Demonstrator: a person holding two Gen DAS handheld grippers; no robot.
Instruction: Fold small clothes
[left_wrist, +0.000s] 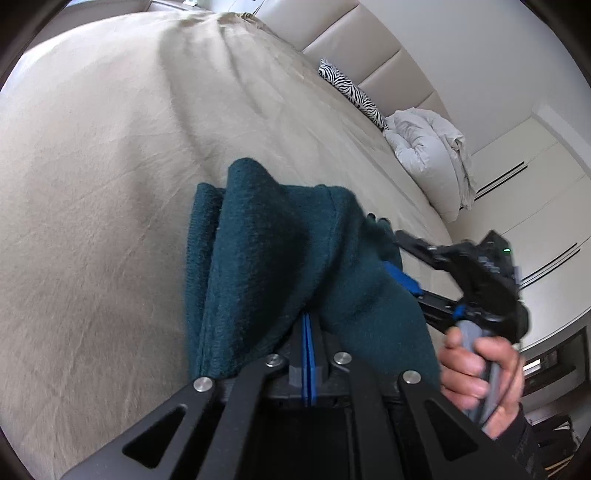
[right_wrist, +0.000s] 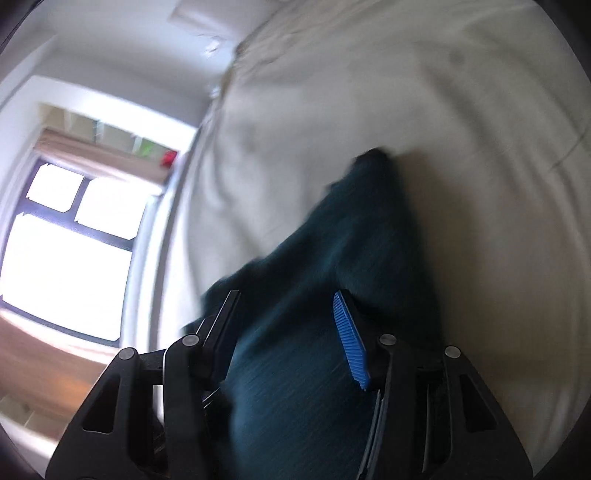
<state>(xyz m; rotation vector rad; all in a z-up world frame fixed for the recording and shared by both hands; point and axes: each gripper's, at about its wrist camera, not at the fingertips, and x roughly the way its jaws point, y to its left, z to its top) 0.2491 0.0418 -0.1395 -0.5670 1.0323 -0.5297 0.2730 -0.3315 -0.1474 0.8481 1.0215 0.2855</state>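
Observation:
A dark teal knit garment (left_wrist: 266, 251) hangs bunched over my left gripper (left_wrist: 308, 317). That gripper's blue pads are pressed together on a fold of it, and its fingertips are hidden under the cloth. At the right of the left wrist view a hand (left_wrist: 476, 373) holds my right gripper (left_wrist: 388, 251), whose fingers reach into the other end of the garment. The right wrist view is blurred. There the garment (right_wrist: 314, 277) fills the gap between the fingers of my right gripper (right_wrist: 286, 295), which stand partly apart and clamp the thick bunch.
A beige sheet covers the bed (left_wrist: 110, 184) under the garment. A zebra-print pillow (left_wrist: 351, 92) and a crumpled white duvet (left_wrist: 424, 147) lie by the padded headboard (left_wrist: 369, 48). White wardrobe doors (left_wrist: 535, 184) stand beyond. A bright window (right_wrist: 66, 240) is beside the bed.

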